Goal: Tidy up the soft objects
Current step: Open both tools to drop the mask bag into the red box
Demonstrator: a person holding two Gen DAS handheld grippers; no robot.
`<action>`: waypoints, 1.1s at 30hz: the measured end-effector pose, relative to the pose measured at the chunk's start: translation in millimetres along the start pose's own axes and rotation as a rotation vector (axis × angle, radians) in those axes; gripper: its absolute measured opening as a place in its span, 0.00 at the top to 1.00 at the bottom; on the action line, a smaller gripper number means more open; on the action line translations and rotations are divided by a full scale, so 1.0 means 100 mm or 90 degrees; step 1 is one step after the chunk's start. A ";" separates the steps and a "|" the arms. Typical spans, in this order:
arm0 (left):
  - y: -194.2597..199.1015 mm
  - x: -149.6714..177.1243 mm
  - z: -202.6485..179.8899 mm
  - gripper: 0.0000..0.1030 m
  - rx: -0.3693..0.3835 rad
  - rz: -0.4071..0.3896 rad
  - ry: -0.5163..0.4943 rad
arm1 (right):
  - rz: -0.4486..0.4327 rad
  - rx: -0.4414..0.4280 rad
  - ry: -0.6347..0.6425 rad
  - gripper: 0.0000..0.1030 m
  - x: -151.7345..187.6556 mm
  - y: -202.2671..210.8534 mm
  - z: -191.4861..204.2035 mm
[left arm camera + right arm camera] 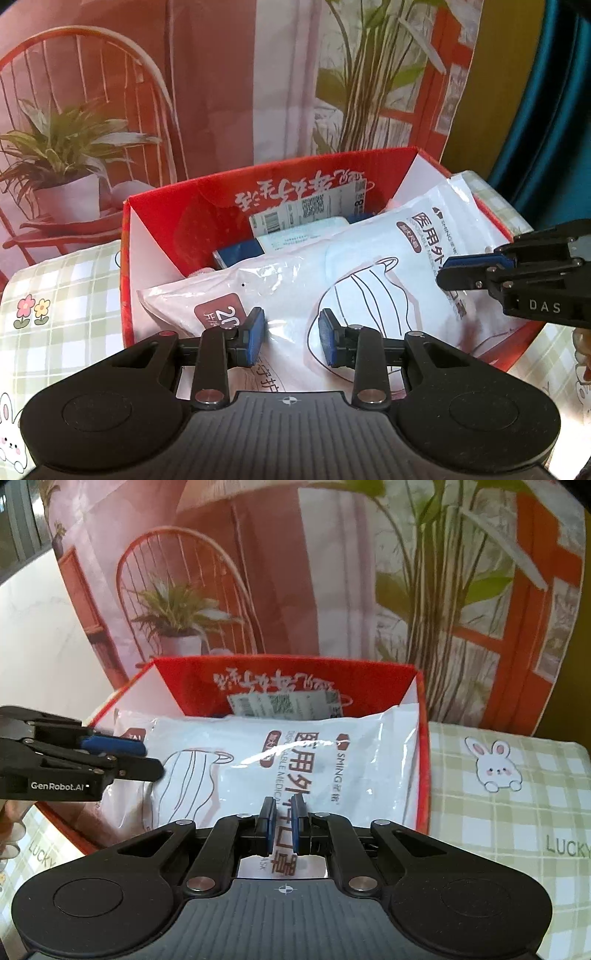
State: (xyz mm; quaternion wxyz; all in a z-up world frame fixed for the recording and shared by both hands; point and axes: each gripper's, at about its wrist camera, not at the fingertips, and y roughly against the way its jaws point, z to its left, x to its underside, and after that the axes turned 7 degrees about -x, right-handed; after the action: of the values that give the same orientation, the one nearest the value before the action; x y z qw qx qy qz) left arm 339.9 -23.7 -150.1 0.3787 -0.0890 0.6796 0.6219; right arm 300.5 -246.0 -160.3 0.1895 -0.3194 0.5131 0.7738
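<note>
I count one large white mask pack (373, 273) as the thing I am working on; it lies slanted across the top of the one red box (155, 221), filling the centre of both views and reaching over the box's rim on the right of the left wrist view. Under and behind it I can make out one pale pink pack (192, 295) at the lower left of the box, one flat packet with a barcode label (310, 216) standing against the far wall, and one dark blue item (236, 254) mostly hidden.

My left gripper (291, 336) sits at the bottom centre of its own view with its two blue pads apart, the gap between them showing the pack's film; whether the pads press on it I cannot tell. My right gripper (283, 825) has its two pads drawn almost together at the near edge of the mask pack, and I cannot tell whether any film is pinched between them.

The box rests on a green checked cloth (509, 812), where I count one rabbit figure at the right. Behind stands one printed backdrop (295, 572) showing one chair and two plants.
</note>
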 end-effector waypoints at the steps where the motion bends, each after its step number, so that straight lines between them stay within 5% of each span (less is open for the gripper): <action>1: -0.01 0.01 -0.01 0.66 0.000 0.002 0.001 | 0.001 0.003 -0.002 0.92 -0.01 -0.02 0.00; 16: -0.14 0.06 -0.11 0.66 -0.016 0.023 -0.019 | 0.100 0.040 0.025 0.92 -0.13 -0.42 0.06; 28: 0.12 0.09 -0.17 0.65 -0.028 -0.024 -0.037 | 0.067 0.071 0.012 0.88 -0.03 -0.27 0.14; 33: 0.35 0.10 -0.14 0.43 -0.052 -0.056 -0.022 | 0.024 0.071 0.020 0.78 0.00 -0.03 0.19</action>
State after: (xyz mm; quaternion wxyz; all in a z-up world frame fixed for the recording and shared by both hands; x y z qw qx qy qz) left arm 306.3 -25.1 -130.2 0.4130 -0.1236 0.6425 0.6335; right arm 296.5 -227.2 -157.3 0.1843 -0.3111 0.5643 0.7422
